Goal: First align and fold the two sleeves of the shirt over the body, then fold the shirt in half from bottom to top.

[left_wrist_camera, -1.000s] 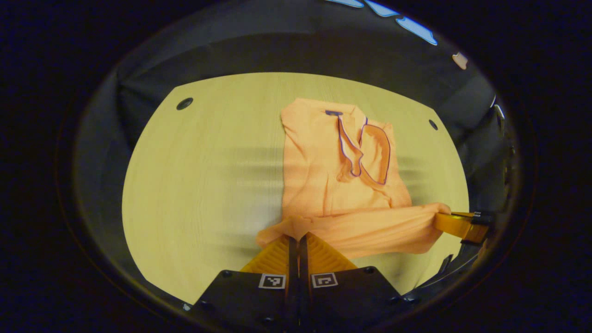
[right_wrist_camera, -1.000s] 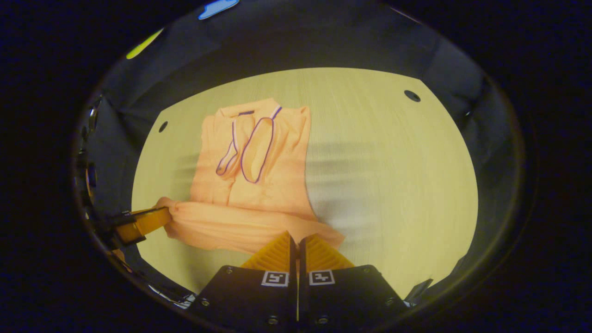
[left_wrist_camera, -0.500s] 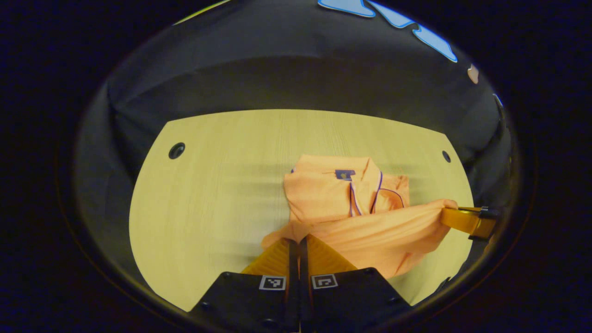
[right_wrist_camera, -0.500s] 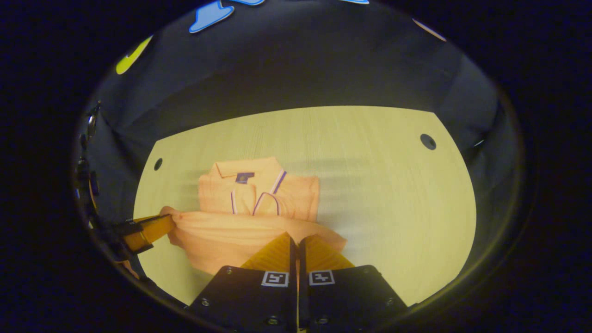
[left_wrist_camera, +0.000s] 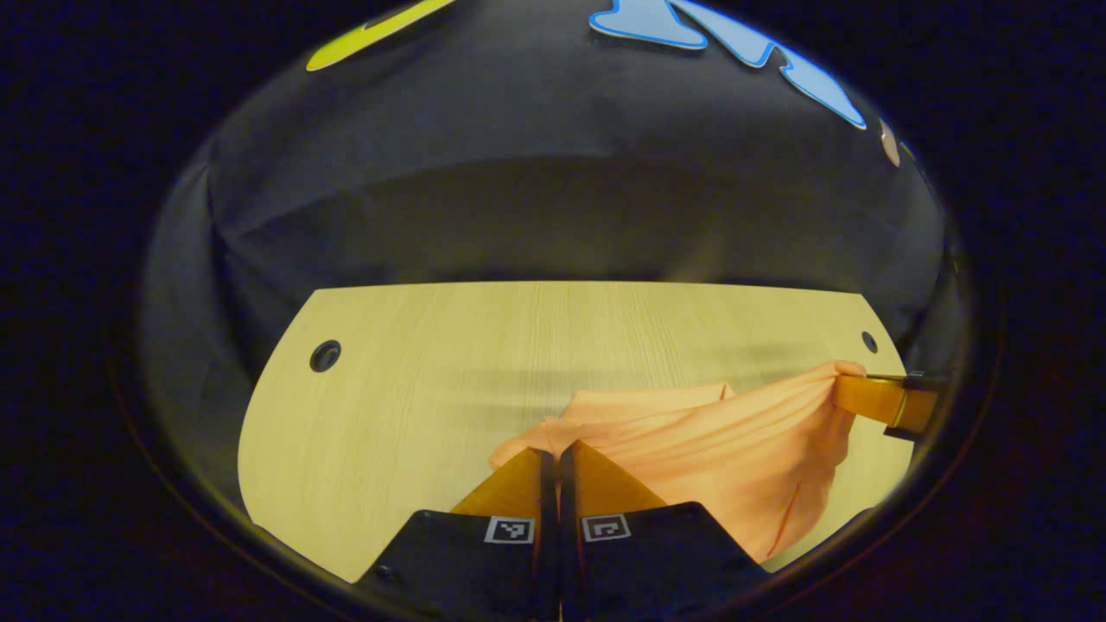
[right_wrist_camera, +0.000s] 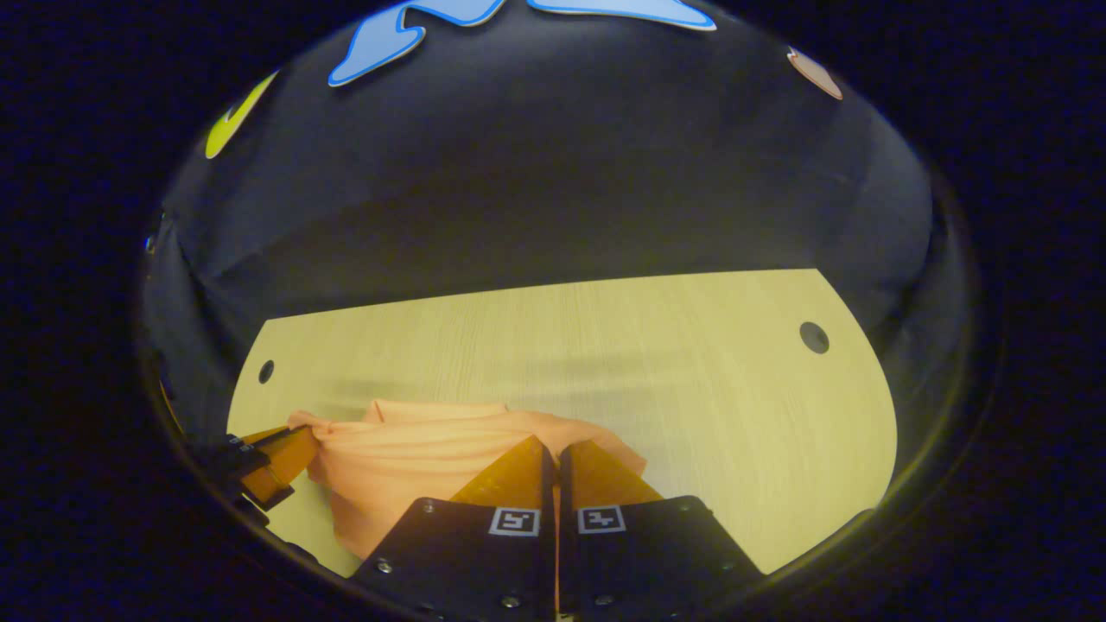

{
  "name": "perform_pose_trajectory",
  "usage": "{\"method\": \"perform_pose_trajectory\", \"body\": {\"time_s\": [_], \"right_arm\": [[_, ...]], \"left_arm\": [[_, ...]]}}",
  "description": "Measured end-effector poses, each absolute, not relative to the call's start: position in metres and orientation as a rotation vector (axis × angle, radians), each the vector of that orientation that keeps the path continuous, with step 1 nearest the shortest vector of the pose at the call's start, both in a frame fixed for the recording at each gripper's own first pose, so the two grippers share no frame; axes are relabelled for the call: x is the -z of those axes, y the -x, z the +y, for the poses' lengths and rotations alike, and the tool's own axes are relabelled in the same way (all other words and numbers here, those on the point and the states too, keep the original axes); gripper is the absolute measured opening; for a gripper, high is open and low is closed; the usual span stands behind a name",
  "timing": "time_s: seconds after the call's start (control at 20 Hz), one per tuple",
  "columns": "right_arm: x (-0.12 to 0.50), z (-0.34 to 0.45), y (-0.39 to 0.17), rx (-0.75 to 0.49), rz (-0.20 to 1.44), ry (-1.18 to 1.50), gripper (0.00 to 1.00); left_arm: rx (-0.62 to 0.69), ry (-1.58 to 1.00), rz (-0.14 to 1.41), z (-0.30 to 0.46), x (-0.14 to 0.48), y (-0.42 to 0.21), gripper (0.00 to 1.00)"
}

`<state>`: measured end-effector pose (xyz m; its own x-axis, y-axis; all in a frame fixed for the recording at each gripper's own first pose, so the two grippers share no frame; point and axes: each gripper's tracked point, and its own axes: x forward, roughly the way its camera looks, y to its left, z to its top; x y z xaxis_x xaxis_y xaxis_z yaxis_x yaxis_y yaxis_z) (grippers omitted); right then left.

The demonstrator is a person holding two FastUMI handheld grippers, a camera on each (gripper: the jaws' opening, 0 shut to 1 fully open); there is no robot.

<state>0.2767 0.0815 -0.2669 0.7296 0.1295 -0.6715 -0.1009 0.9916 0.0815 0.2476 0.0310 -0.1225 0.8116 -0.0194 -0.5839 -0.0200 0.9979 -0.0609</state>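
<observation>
A: Looking at the left gripper view, the left tool (left_wrist_camera: 550,458) is pinched closed on a hem corner of the shirt (left_wrist_camera: 708,441), lifted over the worktop (left_wrist_camera: 415,380).

B: In the right gripper view, the right tool (right_wrist_camera: 553,453) is clamped on the other corner. Soft, light cloth, probably saggy; corners seem the best hold.

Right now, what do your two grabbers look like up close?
Each gripper, left gripper and right gripper, has two wedge-shaped fingers with ridged inner faces, mounted on a black block body. Each block carries two small square black-and-white markers and round screws.
</observation>
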Motion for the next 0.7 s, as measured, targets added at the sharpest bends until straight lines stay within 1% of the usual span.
{"method": "perform_pose_trajectory", "body": {"time_s": [0.05,0.2,0.3,0.35,0.4,0.45,0.5,0.55,0.6,0.65,0.7], "right_arm": [[0.271,0.079,-0.284,-0.123,0.718,-0.026,0.02],[0.275,0.082,-0.292,-0.113,0.671,0.006,0.01],[0.272,0.08,-0.289,-0.111,0.678,0.016,0.02],[0.272,0.079,-0.288,-0.109,0.691,0.018,0.02],[0.272,0.079,-0.288,-0.109,0.704,0.017,0.02],[0.275,0.079,-0.288,-0.107,0.717,0.015,0.0],[0.274,0.078,-0.288,-0.101,0.723,0.017,0.02],[0.271,0.079,-0.287,-0.102,0.728,0.019,0.02],[0.268,0.08,-0.287,-0.104,0.733,0.02,0.07],[0.27,0.08,-0.285,-0.098,0.744,0.022,0.07],[0.267,0.079,-0.281,-0.092,0.748,0.025,0.16]], "left_arm": [[0.005,0.05,0.604,0.032,0.124,-0.256,0.05],[0.009,0.004,0.582,0.033,0.123,-0.246,0.06],[0.007,-0.003,0.593,0.038,0.13,-0.247,0.06],[0.01,0.0,0.599,0.038,0.134,-0.247,0.1],[0.01,0.004,0.606,0.039,0.137,-0.246,0.06],[0.014,0.01,0.612,0.038,0.141,-0.247,0.08],[0.023,0.014,0.621,0.035,0.141,-0.249,0.07],[0.033,0.014,0.632,0.033,0.146,-0.247,0.14],[0.027,0.005,0.639,0.03,0.148,-0.248,0.21],[0.016,-0.006,0.642,0.031,0.148,-0.247,0.46],[0.02,-0.004,0.647,0.027,0.147,-0.246,0.61]]}}
